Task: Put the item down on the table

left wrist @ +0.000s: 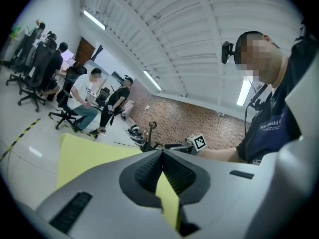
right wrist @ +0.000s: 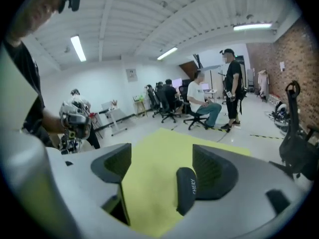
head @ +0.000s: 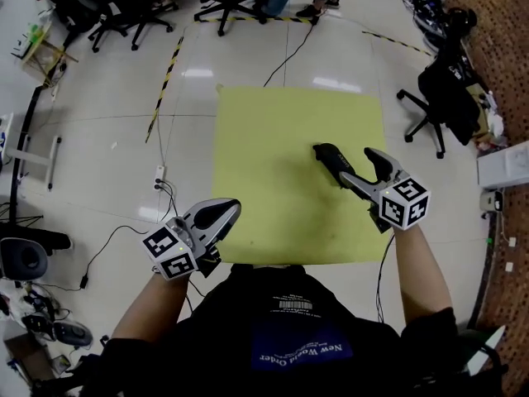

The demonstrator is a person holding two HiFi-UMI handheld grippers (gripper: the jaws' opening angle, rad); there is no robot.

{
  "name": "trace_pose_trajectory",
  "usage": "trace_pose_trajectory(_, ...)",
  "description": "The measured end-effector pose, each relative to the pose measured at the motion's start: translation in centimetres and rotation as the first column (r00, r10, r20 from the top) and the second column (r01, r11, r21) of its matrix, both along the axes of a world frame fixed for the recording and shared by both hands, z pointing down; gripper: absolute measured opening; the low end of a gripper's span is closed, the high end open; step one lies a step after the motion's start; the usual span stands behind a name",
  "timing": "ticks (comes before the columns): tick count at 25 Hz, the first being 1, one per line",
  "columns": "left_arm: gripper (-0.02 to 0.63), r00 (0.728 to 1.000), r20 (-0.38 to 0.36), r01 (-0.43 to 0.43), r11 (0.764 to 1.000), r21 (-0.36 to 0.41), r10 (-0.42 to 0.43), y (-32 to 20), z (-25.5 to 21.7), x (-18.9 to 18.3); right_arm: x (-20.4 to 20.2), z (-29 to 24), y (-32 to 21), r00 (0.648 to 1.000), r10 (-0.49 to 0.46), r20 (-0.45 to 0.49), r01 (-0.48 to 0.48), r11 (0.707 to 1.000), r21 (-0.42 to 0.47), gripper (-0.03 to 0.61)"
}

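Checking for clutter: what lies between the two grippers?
Only bare yellow table, seen in the head view, between the left gripper and right gripper.

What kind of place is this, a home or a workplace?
Probably an open office or lab: office chairs, a seated person, and cables and striped tape on a shiny floor.

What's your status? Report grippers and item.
Left gripper shut, empty. Right gripper open wide. Dark item between its jaws, by the right pad, not pinched. Nothing else on the table.
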State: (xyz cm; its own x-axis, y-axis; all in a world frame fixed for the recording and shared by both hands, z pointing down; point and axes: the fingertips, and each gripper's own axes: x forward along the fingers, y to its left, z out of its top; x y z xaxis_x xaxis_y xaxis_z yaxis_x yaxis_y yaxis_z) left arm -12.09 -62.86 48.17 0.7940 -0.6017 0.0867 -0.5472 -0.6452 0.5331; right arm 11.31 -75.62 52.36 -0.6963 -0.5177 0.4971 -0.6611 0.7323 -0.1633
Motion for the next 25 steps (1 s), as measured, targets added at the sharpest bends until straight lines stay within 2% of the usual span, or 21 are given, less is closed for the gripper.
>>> trace_pose_trajectory(2,0.005,1.0,0.003,0.013,1.0,0.026,-0.013,-0.6,-1.6,-0.2,0.0,-3.6,1.1,0.996,0.008,0.094,-0.01,1.0,0.022,0.37)
trace_pose_trajectory(4,0.005,1.0,0.008,0.024,0.998,0.054,-0.024,-1.3,-3.1,-0.3,0.1,-6.8,2.0,0.985,0.017,0.17,-0.026,0.999,0.048,0.295)
trace_pose_trajectory(8,0.004,0.999,0.007,0.037,0.994,0.101,-0.038,-2.0,-5.7,-0.3,-0.8,-10.8,4.4,0.963,-0.013,0.27,-0.013,0.996,0.094,0.215)
trace_pose_trajectory(10,0.004,0.999,0.006,0.04,0.992,0.121,-0.041,-2.0,-6.7,-0.2,-1.5,-11.5,5.8,0.952,-0.033,0.304,-0.002,0.993,0.114,0.157)
trace_pose_trajectory(14,0.005,0.999,0.001,0.04,0.988,0.152,-0.04,-1.6,-7.6,-0.1,-1.8,-12.4,7.4,0.929,-0.019,0.37,-0.034,0.99,0.136,-0.011)
trace_pose_trajectory(20,0.005,0.999,0.008,0.033,0.987,0.155,-0.034,-1.0,-7.6,0.2,-1.1,-12.7,7.1,0.909,0.007,0.418,-0.058,0.992,0.109,-0.012)
trace_pose_trajectory(25,0.005,1.0,0.012,0.027,0.989,0.146,-0.029,-0.6,-7.1,0.8,-1.4,-11.3,7.0,0.927,-0.011,0.376,-0.035,0.993,0.114,-0.012)
